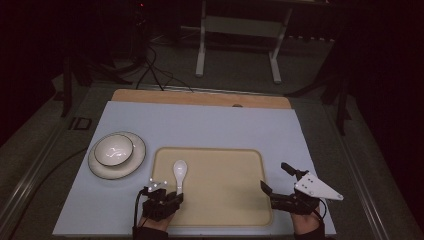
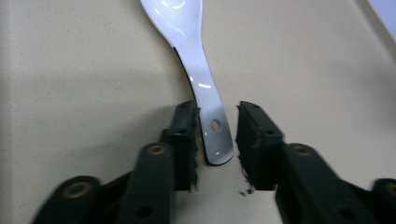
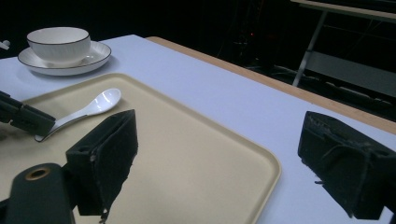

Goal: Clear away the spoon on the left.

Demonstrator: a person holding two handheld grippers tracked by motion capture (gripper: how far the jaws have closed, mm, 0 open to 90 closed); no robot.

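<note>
A white ceramic spoon [image 1: 179, 172] lies on a beige tray [image 1: 225, 200] with its bowl pointing away from me. My left gripper [image 1: 176, 195] is open at the tray's near left. Its jaws stand on either side of the end of the spoon's handle [image 2: 205, 88], the left one close against it, the right one with a gap. My right gripper [image 1: 273, 175] is open wide and holds nothing. It hovers over the tray's right rim [image 3: 268, 179], one jaw above the tray and one above the mat.
A white bowl [image 1: 114, 149] sits on a white plate [image 1: 135, 162] to the left of the tray, on a pale blue mat [image 1: 210, 122]. A wooden table edge [image 1: 200, 97] runs along the back. Beyond it, the floor holds cables and the legs of a white stand [image 1: 237, 45].
</note>
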